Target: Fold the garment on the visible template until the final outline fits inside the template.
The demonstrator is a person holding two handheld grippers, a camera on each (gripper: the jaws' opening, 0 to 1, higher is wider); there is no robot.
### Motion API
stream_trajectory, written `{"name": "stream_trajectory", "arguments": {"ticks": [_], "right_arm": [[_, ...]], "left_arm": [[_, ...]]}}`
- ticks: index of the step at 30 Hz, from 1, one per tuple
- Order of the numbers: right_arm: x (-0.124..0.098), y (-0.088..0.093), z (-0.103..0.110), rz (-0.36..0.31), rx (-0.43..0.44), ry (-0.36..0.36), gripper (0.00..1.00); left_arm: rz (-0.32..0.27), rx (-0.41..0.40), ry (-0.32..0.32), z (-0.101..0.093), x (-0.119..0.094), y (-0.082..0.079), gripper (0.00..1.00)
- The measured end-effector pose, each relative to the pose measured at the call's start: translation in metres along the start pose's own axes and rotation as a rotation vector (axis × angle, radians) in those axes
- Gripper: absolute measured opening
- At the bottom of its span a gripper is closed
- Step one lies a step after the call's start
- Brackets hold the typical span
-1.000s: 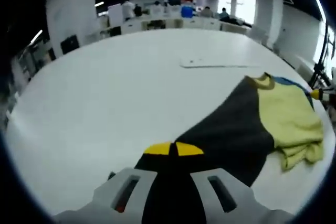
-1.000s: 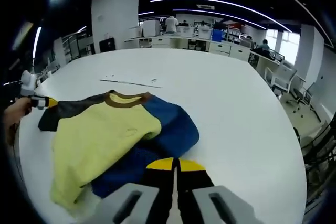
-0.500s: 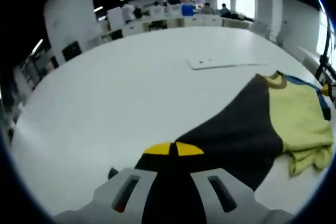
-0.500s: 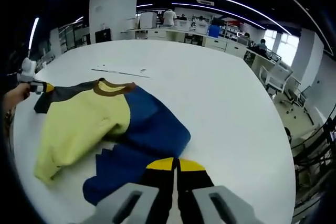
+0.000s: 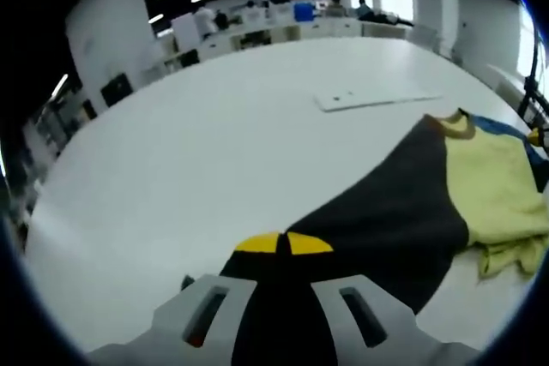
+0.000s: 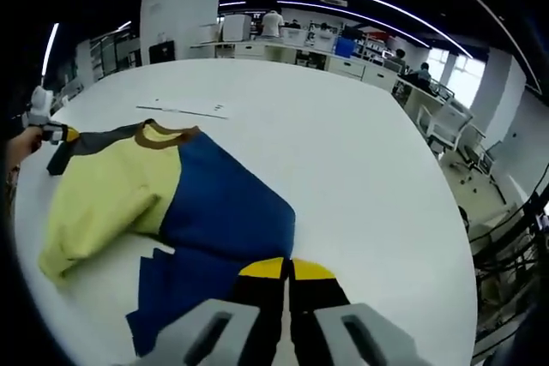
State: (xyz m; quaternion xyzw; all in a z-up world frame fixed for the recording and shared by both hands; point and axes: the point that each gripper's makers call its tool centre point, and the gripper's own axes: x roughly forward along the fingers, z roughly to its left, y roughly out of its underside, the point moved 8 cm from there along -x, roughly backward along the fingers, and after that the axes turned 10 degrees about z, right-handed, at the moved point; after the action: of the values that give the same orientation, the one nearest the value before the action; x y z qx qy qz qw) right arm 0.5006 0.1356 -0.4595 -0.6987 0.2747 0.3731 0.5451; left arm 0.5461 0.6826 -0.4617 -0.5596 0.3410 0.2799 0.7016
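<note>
On the white table (image 5: 189, 152), the left gripper (image 5: 283, 243) is pinching the garment (image 5: 403, 212)'s dark sleeve shut; the right gripper (image 6: 287, 268) is clamping its blue edge.

- The garment (image 6: 163, 203) is colour-blocked: a pale yellow body, a royal blue sleeve, a charcoal black sleeve (image 5: 377, 220) and a brown collar band.
- The table (image 5: 214, 126) is plain white, without pattern.
- The template (image 5: 377, 99) is seen as a white sheet with small dark marks.
- Yellow tips are carried on the black jaws of the left gripper (image 5: 283, 243) and right gripper (image 6: 286, 269), above light grey bodies.
</note>
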Motion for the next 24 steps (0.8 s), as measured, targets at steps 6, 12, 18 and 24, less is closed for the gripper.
{"name": "stream_trajectory", "arguments": {"ticks": [6,12,18,24], "right_arm": [[0.000,-0.001,-0.003,-0.002,-0.010,0.028,0.00],[0.001,0.001,0.000,0.001,0.027,0.005,0.00],[-0.008,0.002,0.004,-0.025,0.100,-0.032,0.01],[-0.027,-0.004,0.013,-0.078,0.114,-0.064,0.22]], "left_arm": [[0.001,0.010,-0.005,0.004,-0.001,-0.001,0.00],[0.013,0.026,-0.029,0.002,-0.007,-0.001,0.00],[-0.007,-0.012,0.023,-0.001,-0.015,0.000,0.07],[-0.069,-0.067,0.102,-0.006,-0.029,0.002,0.19]]}}
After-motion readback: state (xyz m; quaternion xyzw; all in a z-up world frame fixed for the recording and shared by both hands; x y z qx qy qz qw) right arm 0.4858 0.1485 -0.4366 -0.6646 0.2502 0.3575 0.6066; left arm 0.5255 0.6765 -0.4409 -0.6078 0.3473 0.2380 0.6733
